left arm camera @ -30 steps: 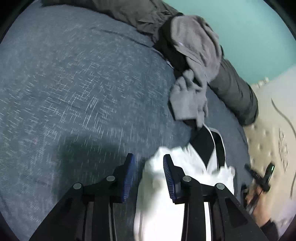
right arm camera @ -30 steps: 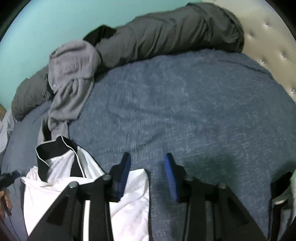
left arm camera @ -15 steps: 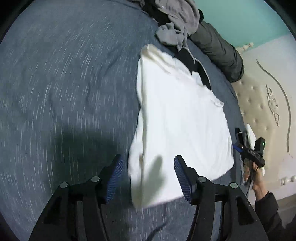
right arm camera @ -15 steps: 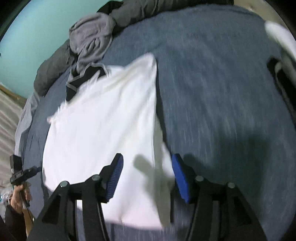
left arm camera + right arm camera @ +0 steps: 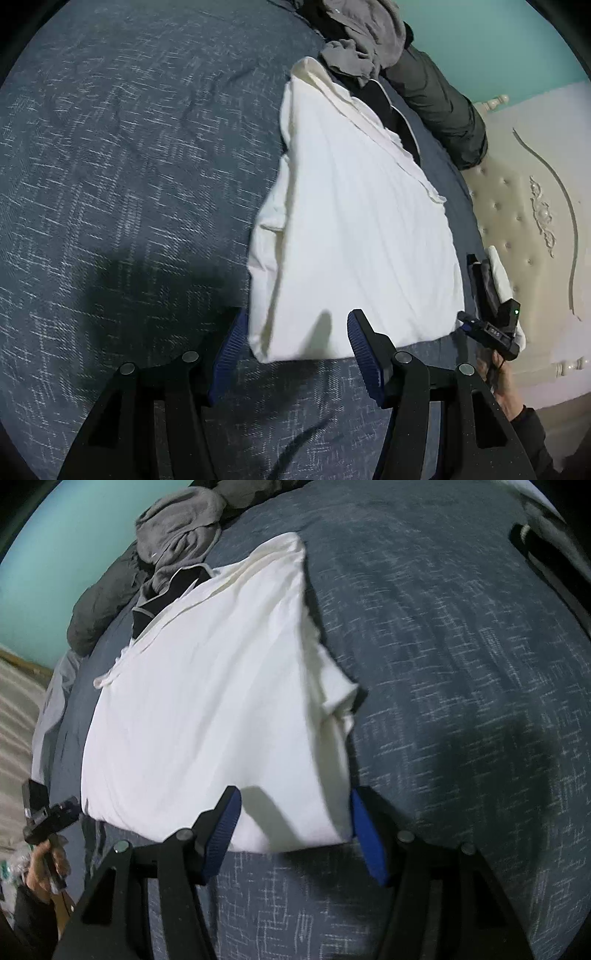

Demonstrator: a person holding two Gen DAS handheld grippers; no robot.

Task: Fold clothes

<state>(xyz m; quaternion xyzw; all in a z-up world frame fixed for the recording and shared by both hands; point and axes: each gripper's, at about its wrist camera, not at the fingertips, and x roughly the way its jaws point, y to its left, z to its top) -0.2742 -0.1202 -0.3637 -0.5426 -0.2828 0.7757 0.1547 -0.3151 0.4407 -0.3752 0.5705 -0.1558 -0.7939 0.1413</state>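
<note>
I look down on a bed (image 5: 129, 155) covered in a dark blue spread flecked with pale threads. Behind it rises a plain teal wall (image 5: 491, 44). At the head stands a cream tufted headboard (image 5: 517, 206), buttoned and trimmed with carved scrollwork, with a turned post at its corner. From my right camera a strip of pale floor (image 5: 16, 716) shows beside the bed. Light is dim, with soft shadows on the spread.

The white garment (image 5: 362, 229) covers most of a black garment (image 5: 388, 110) beneath its far edge. A grey clothes pile (image 5: 177, 535) runs off the frame's top; the right view's edges blur.
</note>
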